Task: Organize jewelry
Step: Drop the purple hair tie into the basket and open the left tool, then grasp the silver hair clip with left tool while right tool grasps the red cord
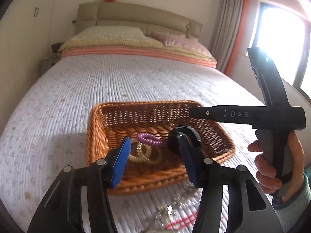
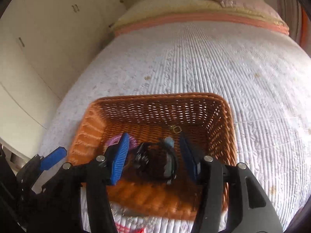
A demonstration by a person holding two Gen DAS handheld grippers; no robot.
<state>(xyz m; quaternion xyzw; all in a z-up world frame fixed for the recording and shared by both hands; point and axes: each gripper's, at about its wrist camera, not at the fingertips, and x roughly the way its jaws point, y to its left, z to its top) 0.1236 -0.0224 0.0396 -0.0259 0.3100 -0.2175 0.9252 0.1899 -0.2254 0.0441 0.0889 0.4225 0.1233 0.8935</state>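
Note:
A brown wicker basket (image 1: 97, 136) sits on the bed and also shows in the right wrist view (image 2: 223, 128). Inside lie a purple coil bracelet (image 1: 149, 138), a cream bead bracelet (image 1: 136, 158), a gold coil (image 1: 144, 151) and a black watch (image 1: 184, 136). My left gripper (image 1: 153, 155) is open over the basket's near edge, empty. My right gripper (image 2: 153, 153) is open above the basket, with the black watch (image 2: 155, 161) lying under it between the fingers. A small gold ring piece (image 2: 177, 129) lies further in. The right gripper's body (image 1: 252, 114) hangs over the basket's right side.
The bed's white quilted cover (image 1: 136, 81) stretches beyond the basket. Clear beads (image 1: 165, 211) and a red bead string (image 1: 182, 220) lie on the cover in front of the basket. Pillows (image 1: 108, 35) and a headboard stand at the far end. A window (image 1: 281, 42) is at right.

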